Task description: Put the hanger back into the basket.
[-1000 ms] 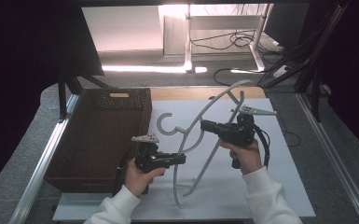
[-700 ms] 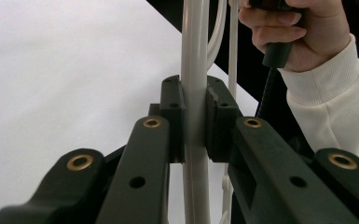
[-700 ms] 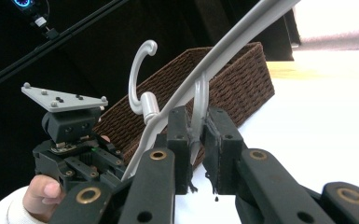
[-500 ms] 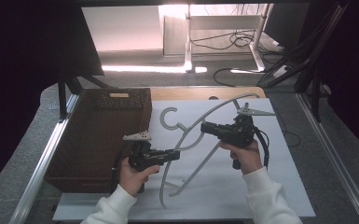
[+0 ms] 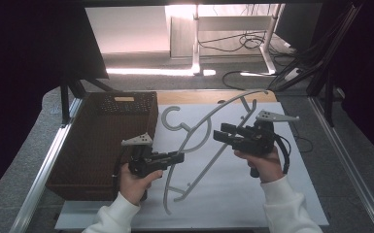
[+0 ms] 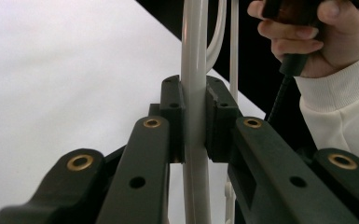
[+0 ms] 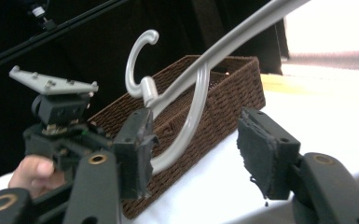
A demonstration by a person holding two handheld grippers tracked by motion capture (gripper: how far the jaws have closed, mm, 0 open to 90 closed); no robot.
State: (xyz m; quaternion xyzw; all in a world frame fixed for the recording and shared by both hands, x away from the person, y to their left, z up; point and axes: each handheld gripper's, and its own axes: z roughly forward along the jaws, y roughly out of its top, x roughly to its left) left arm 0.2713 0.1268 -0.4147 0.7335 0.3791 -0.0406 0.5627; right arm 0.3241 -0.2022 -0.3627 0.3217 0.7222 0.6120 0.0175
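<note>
1. The grey hanger [image 5: 201, 141] is held off the white table [image 5: 281, 204] by the left claw [image 5: 177, 158], whose jaws are shut tight on one of its bars, as seen close up in the left gripper view [image 6: 195, 116].
2. Change noted since a second ago: the left claw has been drawn back toward the person and leftward, and the hanger has been swung with it, its lower end now lying nearer the front edge of the table.
3. The right claw [image 5: 222, 133] has been released from the hanger; its jaws are seen wide apart with nothing between them [image 7: 193, 154], the hanger's curved bar passing just beyond the left pad.
4. Judgement: the hanger has been handed to the left claw alone, likely for carrying toward the basket.
5. The brown woven basket [image 5: 77, 145] is set on the left side of the table, just beside the left claw.
6. The hanger hook [image 5: 170, 119] is turned toward the basket's near corner; a snag on the rim is judged possible.
7. Cables [image 5: 243, 43] are seen on the floor beyond the table, well apart from the work.
</note>
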